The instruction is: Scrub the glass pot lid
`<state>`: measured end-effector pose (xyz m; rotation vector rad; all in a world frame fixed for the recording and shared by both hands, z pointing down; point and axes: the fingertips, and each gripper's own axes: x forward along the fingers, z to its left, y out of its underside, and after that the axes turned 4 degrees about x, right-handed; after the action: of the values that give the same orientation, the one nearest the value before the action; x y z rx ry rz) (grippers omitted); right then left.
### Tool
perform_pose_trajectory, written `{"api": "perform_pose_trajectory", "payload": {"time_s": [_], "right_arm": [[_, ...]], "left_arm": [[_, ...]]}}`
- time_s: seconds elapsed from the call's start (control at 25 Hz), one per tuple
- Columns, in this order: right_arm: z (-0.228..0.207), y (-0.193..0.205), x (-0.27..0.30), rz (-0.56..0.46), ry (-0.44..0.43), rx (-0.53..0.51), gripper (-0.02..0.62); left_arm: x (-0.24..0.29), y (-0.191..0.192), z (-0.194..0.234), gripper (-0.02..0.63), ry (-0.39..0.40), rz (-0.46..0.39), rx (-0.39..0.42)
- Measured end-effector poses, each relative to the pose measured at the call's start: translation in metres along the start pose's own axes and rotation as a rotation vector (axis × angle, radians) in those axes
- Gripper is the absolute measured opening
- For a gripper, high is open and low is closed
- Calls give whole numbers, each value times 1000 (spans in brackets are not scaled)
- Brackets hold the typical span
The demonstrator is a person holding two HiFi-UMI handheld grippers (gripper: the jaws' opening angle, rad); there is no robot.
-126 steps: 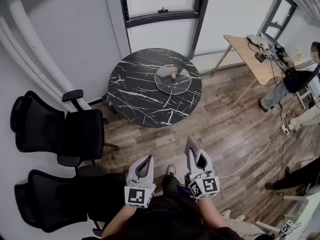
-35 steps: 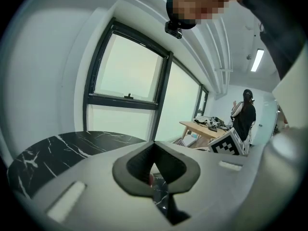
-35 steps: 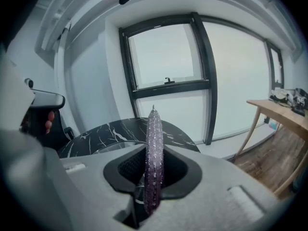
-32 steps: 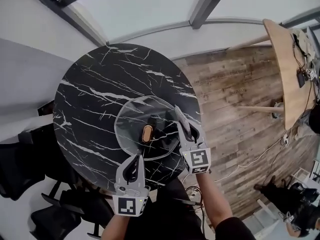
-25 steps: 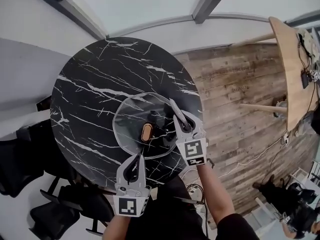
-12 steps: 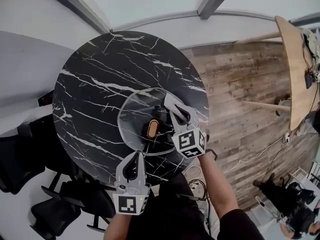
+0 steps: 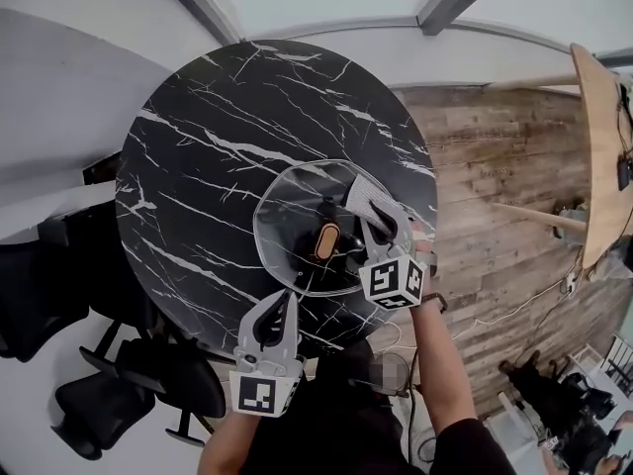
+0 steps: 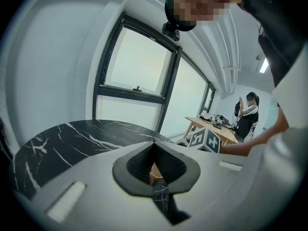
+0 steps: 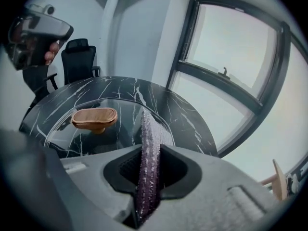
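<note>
Two tongs, nearest first: left tongs (image 7: 285, 300) clenched on nothing, at the near edge of the bench (image 7: 198, 166); right tongs (image 7: 364, 206) clamped on a purple scrubbing cloth (image 9: 147, 129), over the right side of the glass pot lid (image 7: 297, 206). Lid flat on the bench, wooden knob (image 7: 327, 241) at centre. Cloth-to-glass contact unclear.

A: Lid (image 7: 297, 216), position?
B: On the table (image 7: 198, 146), in its near-right part. Knob (image 7: 327, 240) at the lid's middle.
A: Grippers?
B: Right gripper (image 7: 379, 221) over the lid's right half, just right of the knob, cloth (image 9: 148, 148) between its jaws. Left gripper (image 7: 282, 305) at the table's near edge, just before the lid's rim.
A: Around it?
B: Chairs (image 7: 59, 295) left of the table, desk (image 7: 603, 146) far right, window (image 8: 134, 61) behind.
</note>
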<state>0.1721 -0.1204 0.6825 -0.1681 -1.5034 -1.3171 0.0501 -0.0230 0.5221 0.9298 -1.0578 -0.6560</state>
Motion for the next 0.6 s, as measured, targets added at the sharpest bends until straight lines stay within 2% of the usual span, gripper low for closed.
{"api": "perform_pose_trajectory", "payload": {"time_s": [0.24, 0.6], "right_arm": [[6, 7, -6, 5, 23, -22, 68], [32, 24, -30, 41, 69, 40, 68]], "left_arm": [[-6, -1, 5, 2, 24, -17, 13], [-24, -1, 12, 2, 74, -20, 32]]}}
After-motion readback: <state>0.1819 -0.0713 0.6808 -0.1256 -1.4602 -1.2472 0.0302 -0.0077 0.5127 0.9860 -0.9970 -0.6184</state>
